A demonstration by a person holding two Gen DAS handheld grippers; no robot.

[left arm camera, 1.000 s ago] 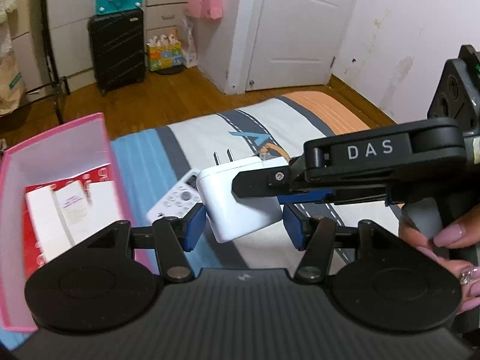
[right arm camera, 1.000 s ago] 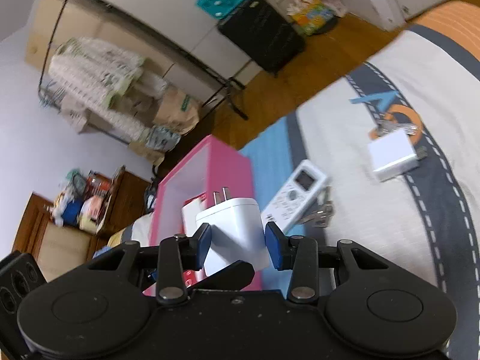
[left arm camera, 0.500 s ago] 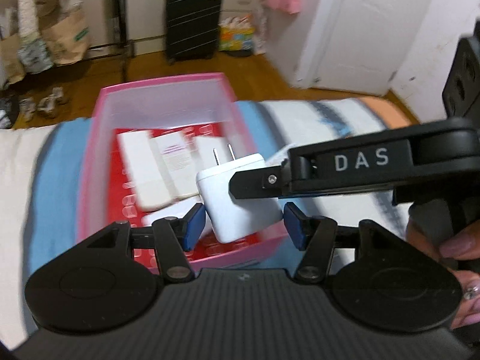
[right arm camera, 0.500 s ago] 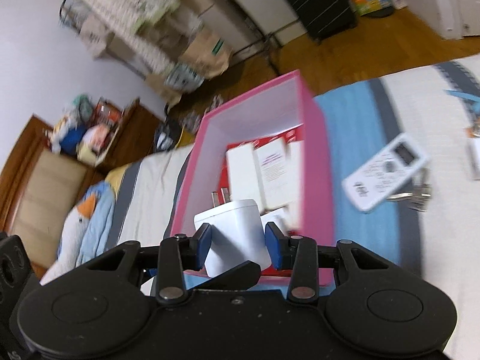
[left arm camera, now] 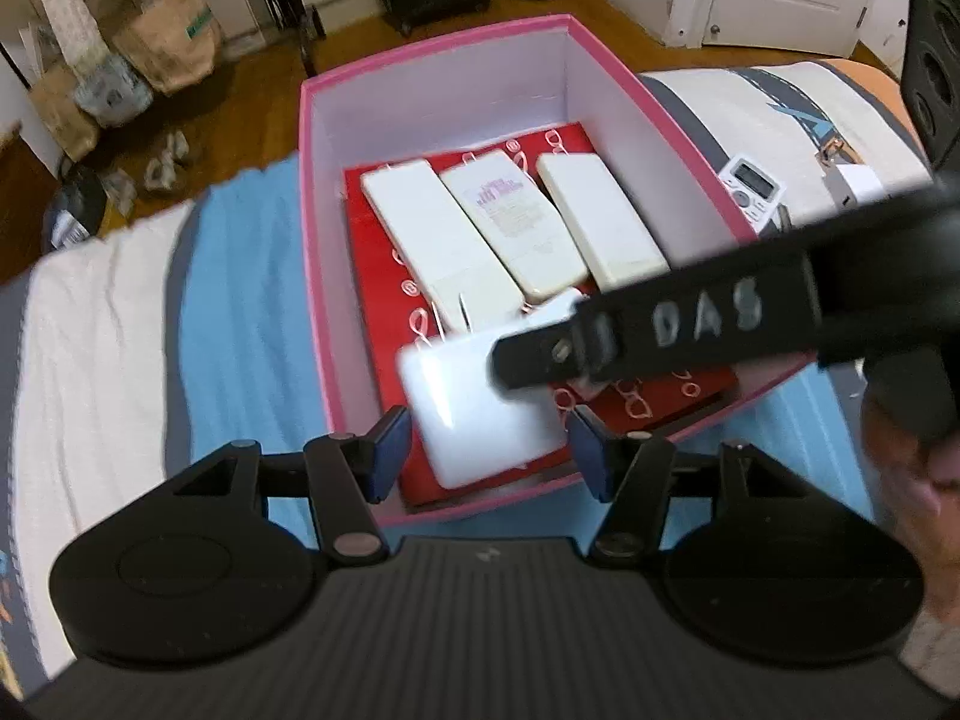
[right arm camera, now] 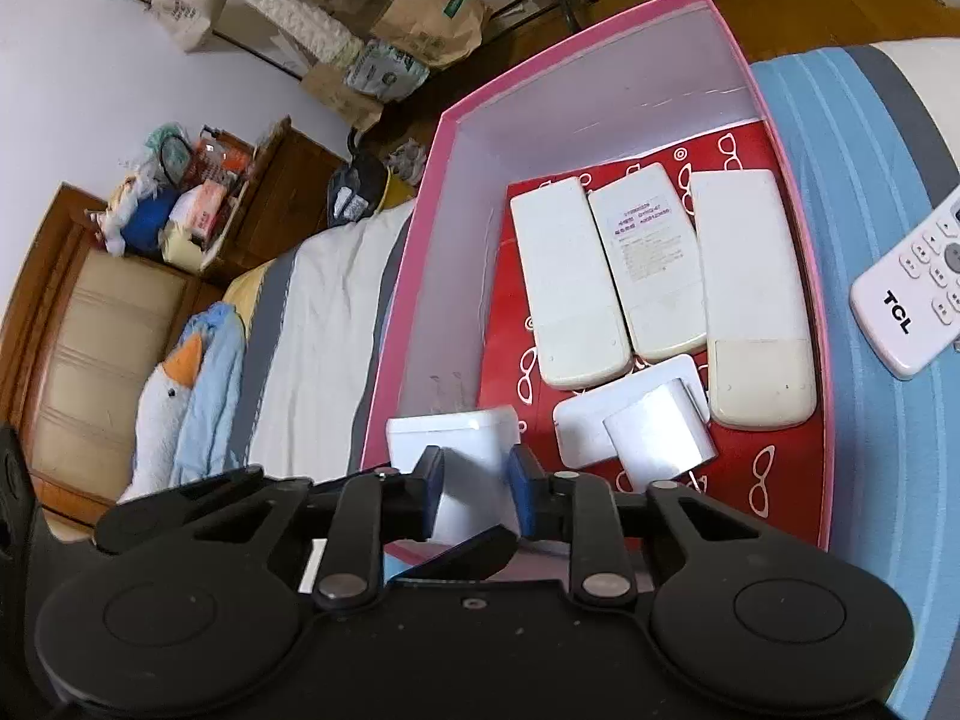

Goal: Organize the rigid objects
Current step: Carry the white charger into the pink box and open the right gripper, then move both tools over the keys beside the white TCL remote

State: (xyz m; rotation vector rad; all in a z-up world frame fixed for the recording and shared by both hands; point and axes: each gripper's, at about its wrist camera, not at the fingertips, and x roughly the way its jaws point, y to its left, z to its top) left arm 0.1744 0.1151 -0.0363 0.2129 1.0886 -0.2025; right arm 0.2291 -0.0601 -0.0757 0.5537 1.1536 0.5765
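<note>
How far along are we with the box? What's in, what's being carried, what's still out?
Done: three remotes and one white adapter lie in the pink box. In hand: the right gripper, jaws closing, has a white charger between them over the box's near corner. Left: the TCL remote lies on the bedspread outside the box.

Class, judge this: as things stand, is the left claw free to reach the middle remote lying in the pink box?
Probably not yet. The left claw stands open around the white charger, and the right claw, closing on that charger, crosses in front. The middle remote lies uncovered in the pink box.
</note>
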